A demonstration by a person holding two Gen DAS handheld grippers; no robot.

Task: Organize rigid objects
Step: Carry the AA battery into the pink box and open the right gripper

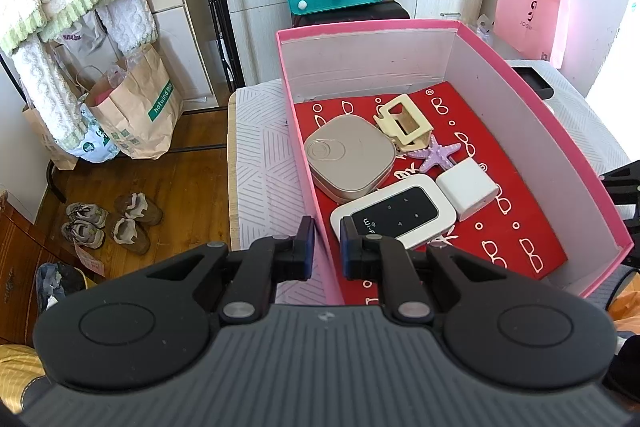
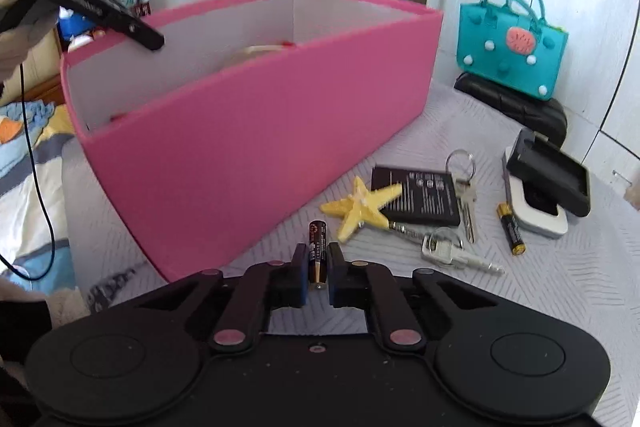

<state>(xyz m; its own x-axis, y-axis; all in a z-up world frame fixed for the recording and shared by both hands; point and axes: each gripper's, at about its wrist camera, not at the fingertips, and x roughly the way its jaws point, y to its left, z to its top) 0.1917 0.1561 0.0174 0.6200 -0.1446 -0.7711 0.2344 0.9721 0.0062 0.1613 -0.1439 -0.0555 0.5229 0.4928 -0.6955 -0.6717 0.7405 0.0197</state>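
The right gripper [image 2: 318,269] is clamping a battery [image 2: 317,255] lying on the table [image 2: 560,287] beside the pink box [image 2: 256,155], a yellow starfish [image 2: 362,209] and keys [image 2: 452,251] crowding nearby. The left gripper [image 1: 326,247] is pinching the box wall [image 1: 316,187].

Matt pink cardboard box [image 2: 256,131], glossy plastic starfish [image 2: 362,207], shiny metal keys [image 2: 460,251]

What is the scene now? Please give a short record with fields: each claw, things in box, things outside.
left claw: shut on the pink box wall
right claw: shut on a battery
in box: wifi router, purple starfish, hair clip
outside: yellow starfish, keys, second battery
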